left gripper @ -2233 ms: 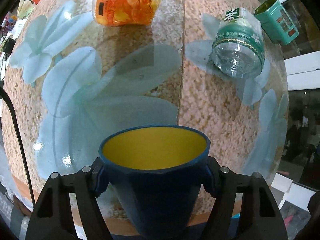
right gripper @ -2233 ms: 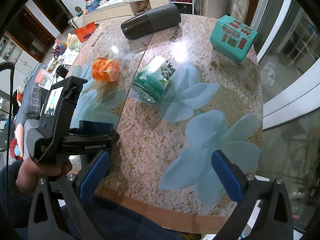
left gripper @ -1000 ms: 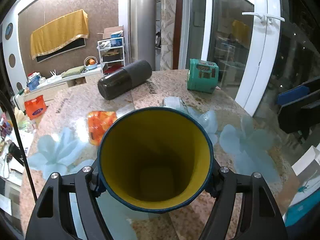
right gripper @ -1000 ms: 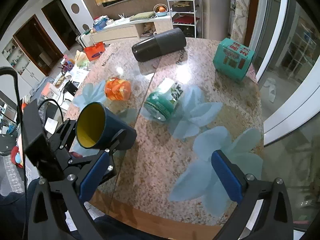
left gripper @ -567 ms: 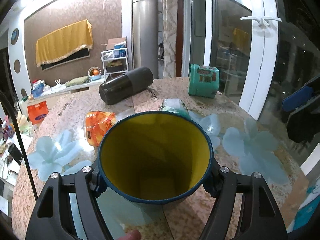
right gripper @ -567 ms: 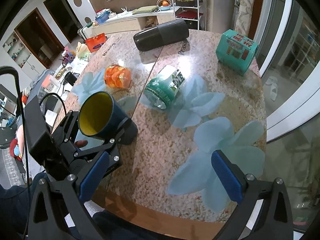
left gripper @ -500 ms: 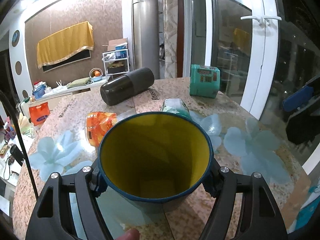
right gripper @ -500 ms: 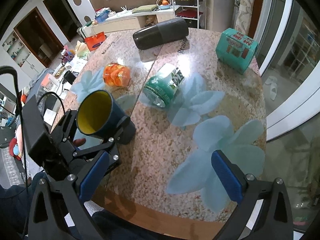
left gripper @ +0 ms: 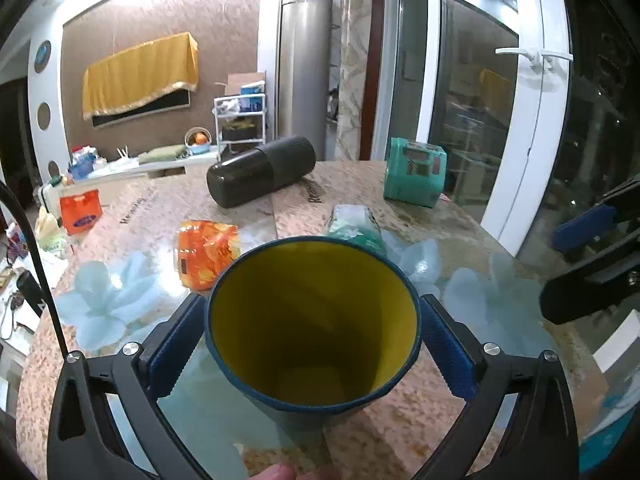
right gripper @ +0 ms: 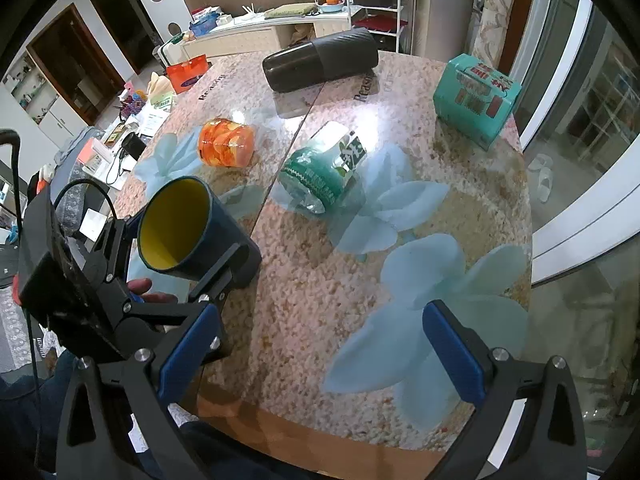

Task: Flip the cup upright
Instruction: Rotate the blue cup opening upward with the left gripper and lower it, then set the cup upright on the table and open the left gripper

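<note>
I've got the cup (left gripper: 314, 328) between my left gripper's (left gripper: 312, 344) fingers (left gripper: 174, 342), which look parted just off its sides; whether they touch I cannot tell. It's tilted: base down on the desk (right gripper: 400, 240) near my edge, yellow mouth pointing up and back toward my left camera, long axis leaning. My right gripper (right gripper: 318, 354) hangs wide open over the desk, holding nothing. The desk is speckled stone with pale blue flowers under glass. Beyond lie an orange jar (right gripper: 226, 142), a green bottle (right gripper: 324, 168), a dark cylinder (right gripper: 320, 64) and a teal tin (right gripper: 476, 98). Glass doors stand to my right.
</note>
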